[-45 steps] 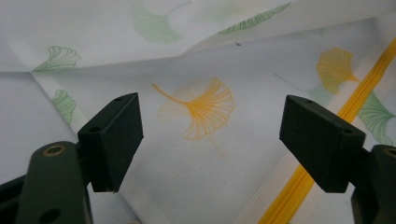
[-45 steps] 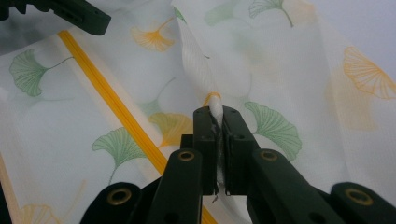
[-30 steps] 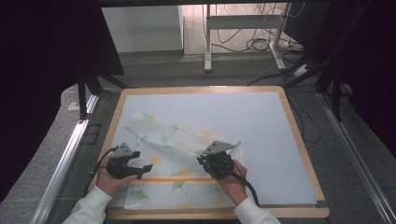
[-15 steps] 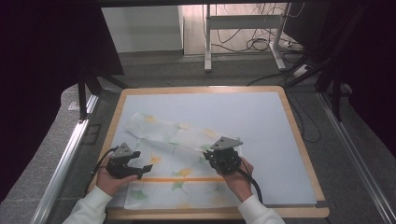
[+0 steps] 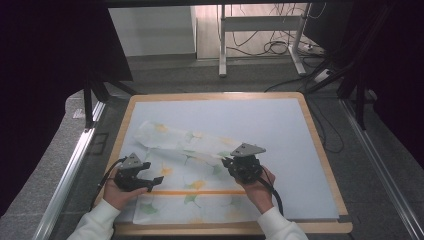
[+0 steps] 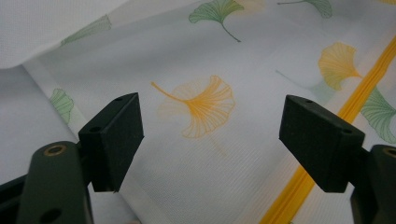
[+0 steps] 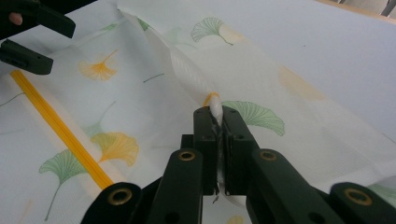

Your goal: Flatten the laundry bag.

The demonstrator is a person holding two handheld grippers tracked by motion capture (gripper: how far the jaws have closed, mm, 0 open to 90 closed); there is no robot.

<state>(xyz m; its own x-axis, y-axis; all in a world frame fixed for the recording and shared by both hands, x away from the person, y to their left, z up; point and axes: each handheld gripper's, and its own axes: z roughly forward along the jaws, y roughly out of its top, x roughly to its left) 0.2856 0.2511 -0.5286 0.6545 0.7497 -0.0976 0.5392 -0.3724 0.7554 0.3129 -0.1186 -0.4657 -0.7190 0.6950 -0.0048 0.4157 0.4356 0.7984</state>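
Jaws of the right gripper [image 7: 217,122] pinch the cloth [image 5: 195,172], now folded farther left; the left gripper [image 6: 210,140] stays spread, idle.

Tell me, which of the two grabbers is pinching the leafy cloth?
The right gripper: its jaws are squeezed shut on a bunched fold of the cloth. The left gripper has its jaws wide apart above the cloth, gripping nothing.

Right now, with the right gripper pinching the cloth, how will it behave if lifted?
Likely floppy: the cloth bunches into a thin fold between the right gripper's shut jaws and drapes away in creases. Probably light: it looks thin, the print showing through folded layers. It may drag rather than lift clean, since most of it lies flat on the table. The left gripper is open above it.
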